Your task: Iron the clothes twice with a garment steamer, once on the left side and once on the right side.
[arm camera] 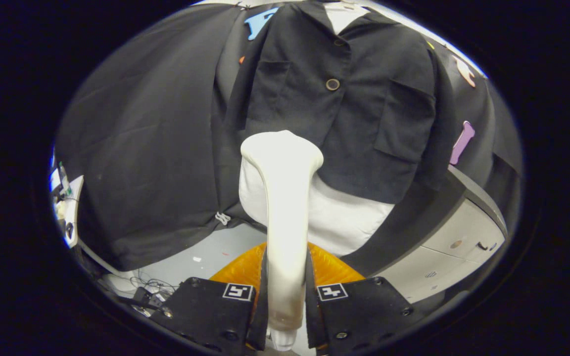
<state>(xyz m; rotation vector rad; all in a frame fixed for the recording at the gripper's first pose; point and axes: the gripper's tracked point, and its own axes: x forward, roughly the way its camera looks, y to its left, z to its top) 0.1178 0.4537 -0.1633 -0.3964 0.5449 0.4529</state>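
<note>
A: Where do you stand in the task right now?

B: You have the cream-white plastic garment steamer [282, 198] by its handle. The gripper [285, 296] has its fingers closed on that handle from both sides, so the hold looks firm. The steamer's wide head points away from you, toward the black buttoned jacket [344, 99] hanging on the far side.

A: Is the head on the cloth yet?

B: You cannot tell for sure. The head sits low, over the jacket's left panel near the hem, where the white garment [349, 222] underneath shows below it. Whether it touches or hovers just in front is not clear from this angle.

A: So which pass is this?

B: It reads as the left-side pass, at or near its low end. Nothing here says whether the right side has had its turn.

A: What does the next move call for?

B: Keep the head flat against the fabric and run it along the left panel, clear of the round button [332, 84] on the centre line. Then shift right to the panel with the large patch pocket [403, 123] and make the second stroke there. Keep your grip steady; the handle is smooth and could twist.
</note>
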